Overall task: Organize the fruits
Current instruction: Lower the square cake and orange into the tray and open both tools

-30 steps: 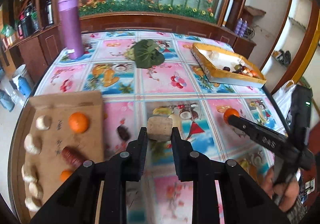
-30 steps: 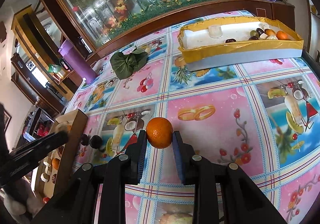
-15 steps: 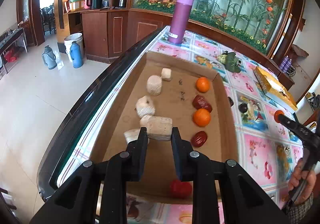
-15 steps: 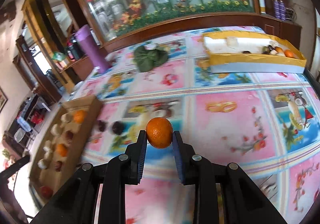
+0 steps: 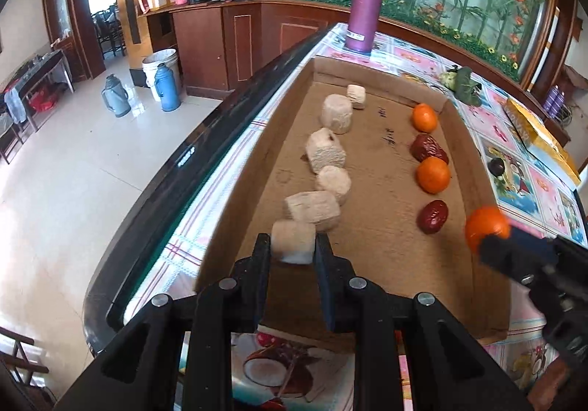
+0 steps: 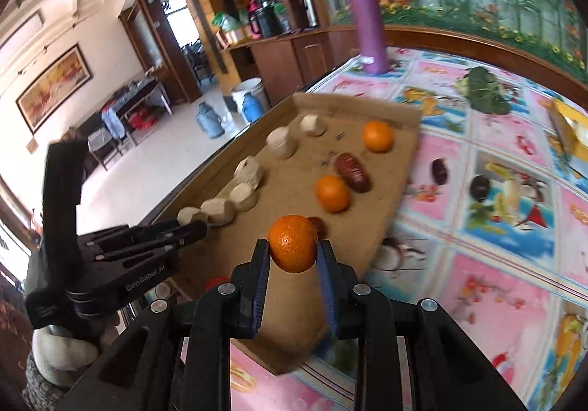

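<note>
Big table point(image 6: 488, 286) w/ a pink fruit-print cloth carries everything, and a flat cardboard tray point(image 5: 375, 245) sits along its left edge, right by the dark rim. Purple bottle point(image 5: 366, 4) stands upright at the table's far left corner, just past the tray's far end. Yellow box point(image 5: 529, 131) is over on the far right side, only partly in view. Green leafy thing point(image 6: 485, 89) lies on the cloth b/w bottle and box. Left gripper point(image 5: 293, 249) is clamped on a pale beige chunk point(image 5: 294, 241), low at the near end of the tray's left side, next in line w/ five other beige chunks point(image 5: 323, 153) running along that left edge. Right gripper point(image 6: 293, 256) is pinching an orange point(image 6: 293, 243) over the tray's near right part, fruit clear of the cardboard afaict. Along the tray's right edge: two more oranges point(image 5: 433, 174) alternating w/ two red dates point(image 5: 433, 216). Two small dark fruits point(image 6: 479, 186) lie on the cloth just off the tray's right edge, apart from each other. Something small and red point(image 6: 217, 281) peeks out at the tray's near end, can't tell what.
</note>
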{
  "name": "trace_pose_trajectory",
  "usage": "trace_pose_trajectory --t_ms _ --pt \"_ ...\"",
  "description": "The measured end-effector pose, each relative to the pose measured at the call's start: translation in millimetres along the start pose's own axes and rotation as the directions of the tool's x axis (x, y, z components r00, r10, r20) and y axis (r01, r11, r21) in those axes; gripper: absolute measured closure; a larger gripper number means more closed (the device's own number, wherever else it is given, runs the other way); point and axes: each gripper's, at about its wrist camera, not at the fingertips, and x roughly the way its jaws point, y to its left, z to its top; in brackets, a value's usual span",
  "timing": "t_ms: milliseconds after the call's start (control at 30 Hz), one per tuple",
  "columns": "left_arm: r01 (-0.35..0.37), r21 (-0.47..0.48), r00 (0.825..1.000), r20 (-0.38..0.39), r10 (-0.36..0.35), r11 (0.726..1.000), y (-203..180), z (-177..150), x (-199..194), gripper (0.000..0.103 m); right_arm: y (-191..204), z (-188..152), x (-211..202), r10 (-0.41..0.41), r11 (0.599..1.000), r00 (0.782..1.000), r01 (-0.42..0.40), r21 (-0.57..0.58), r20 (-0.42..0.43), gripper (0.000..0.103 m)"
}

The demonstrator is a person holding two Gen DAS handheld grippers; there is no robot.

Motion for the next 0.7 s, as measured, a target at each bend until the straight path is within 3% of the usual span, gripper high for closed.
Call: trace_pose_trajectory --t_ms 200,367,433,500,700 --pt "-0.028 -0.012 0.998 0.056 0.028 1.000 7 1 -16 0.054 11 -7 32 -0.037 0.999 0.997 0.036 -0.020 -0.068 0.073" --pt "-0.075 -0.020 0.988 0.132 0.077 0.997 8 4 -36 0.042 19 -8 36 -0.046 0.998 0.997 0.044 -0.039 -0.065 0.072" --pt "-0.084 -0.024 0.983 0.160 0.087 0.996 9 4 -45 0.040 22 -7 33 -0.046 0.998 0.997 0.043 -0.043 -0.058 0.061" --pt "-0.089 -0.025 0.980 0.177 0.092 0.996 8 5 -51 0.038 24 -8 26 -0.045 0.998 0.998 0.044 -0.036 -0.037 0.039" --pt "-0.095 -0.011 0.971 0.218 0.096 0.995 1 5 -66 0.031 23 -12 -3 -0.067 0.998 0.997 0.067 0.010 0.042 0.033"
